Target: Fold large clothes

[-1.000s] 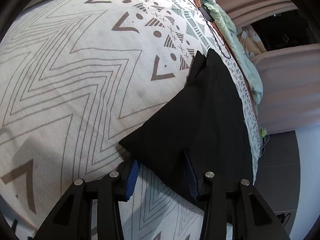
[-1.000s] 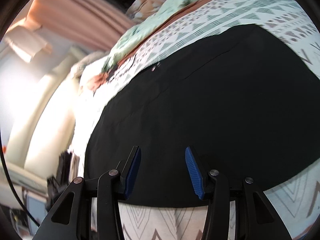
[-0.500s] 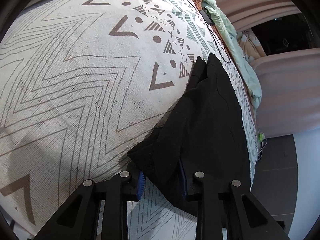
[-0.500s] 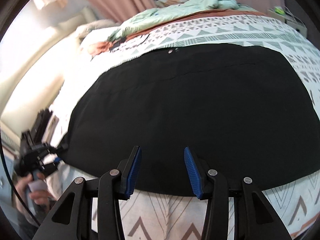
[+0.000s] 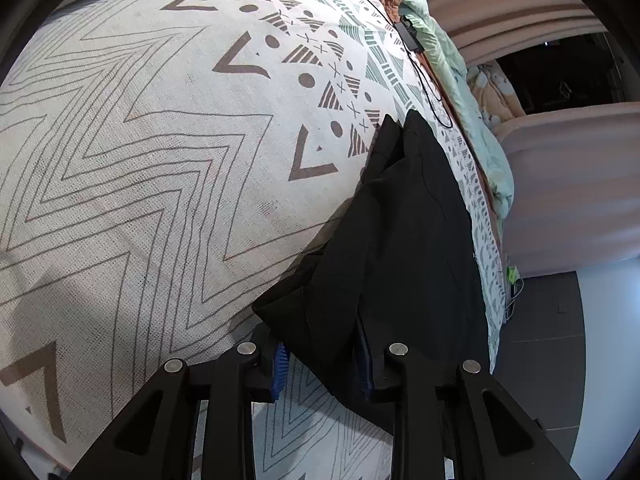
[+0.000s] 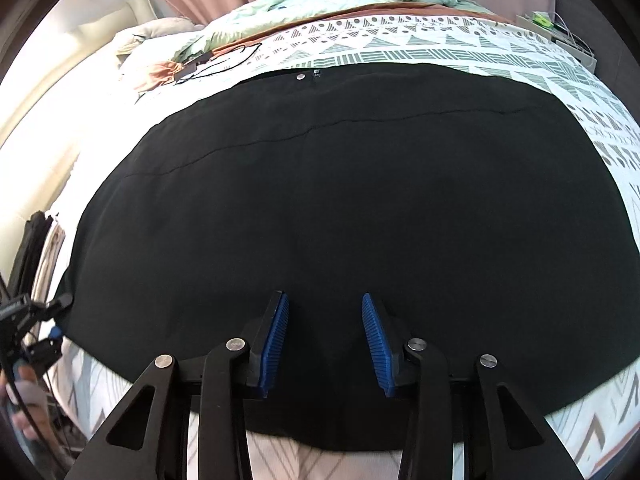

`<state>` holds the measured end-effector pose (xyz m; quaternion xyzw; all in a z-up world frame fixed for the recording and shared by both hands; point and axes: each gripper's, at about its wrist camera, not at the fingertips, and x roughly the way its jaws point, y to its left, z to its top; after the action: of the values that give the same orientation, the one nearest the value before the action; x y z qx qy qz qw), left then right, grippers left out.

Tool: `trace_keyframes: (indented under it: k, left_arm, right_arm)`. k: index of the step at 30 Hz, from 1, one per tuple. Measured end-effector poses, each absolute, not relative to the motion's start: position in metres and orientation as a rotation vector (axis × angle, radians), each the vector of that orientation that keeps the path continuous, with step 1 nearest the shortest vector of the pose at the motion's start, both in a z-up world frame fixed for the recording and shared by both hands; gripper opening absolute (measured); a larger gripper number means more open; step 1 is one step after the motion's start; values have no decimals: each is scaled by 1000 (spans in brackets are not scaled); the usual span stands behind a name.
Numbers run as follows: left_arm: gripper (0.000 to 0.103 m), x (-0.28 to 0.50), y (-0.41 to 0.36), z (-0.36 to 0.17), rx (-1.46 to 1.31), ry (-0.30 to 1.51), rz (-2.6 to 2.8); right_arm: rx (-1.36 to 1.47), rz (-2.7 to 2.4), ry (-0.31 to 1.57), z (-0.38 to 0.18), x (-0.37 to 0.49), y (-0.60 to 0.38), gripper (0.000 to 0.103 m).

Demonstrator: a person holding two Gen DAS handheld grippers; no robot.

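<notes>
- My left gripper [image 5: 320, 354] is clamped on the near corner of the black garment [image 6: 320, 200], spread flat on the patterned bedspread [image 5: 140, 140].
- Right gripper [image 6: 325, 340] closing, pads over cloth, not gripping.
- No readable labels.

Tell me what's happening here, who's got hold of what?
A person is folding a large black garment spread on a patterned bedspread, with a handheld gripper in each hand. The left gripper is pinched on one bunched corner of the cloth. The right gripper hangs over the near edge with its jaws closing, the fabric below them but not yet pinched. No fold has been made.
</notes>
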<state>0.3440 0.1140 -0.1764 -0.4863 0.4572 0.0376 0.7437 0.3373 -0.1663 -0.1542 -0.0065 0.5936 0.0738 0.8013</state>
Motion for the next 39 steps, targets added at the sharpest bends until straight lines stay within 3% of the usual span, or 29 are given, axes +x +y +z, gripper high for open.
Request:
trace_keyframes:
  k: [9,18,25,32,39]
  left_arm:
    - [34,345,107,-183,-1064,1023,94]
    - [34,346,110,-187,-1119,1010,101]
    - [34,341,114,-190,-1162,998,92]
    - [34,335,116,-193,-1217,984,118]
    - [34,335,114,-192,-1225,980,156]
  right_arm:
    - [62,259,1258,-143,355,-147,39]
    - [-133,217,1313,-165,353,-124,39]
    - [-107,153,1318,-174,396,-128,39]
    - [-26,122,1323,-183,440,-137,26]
    - [26,122,1325,-191,469,-145,23]
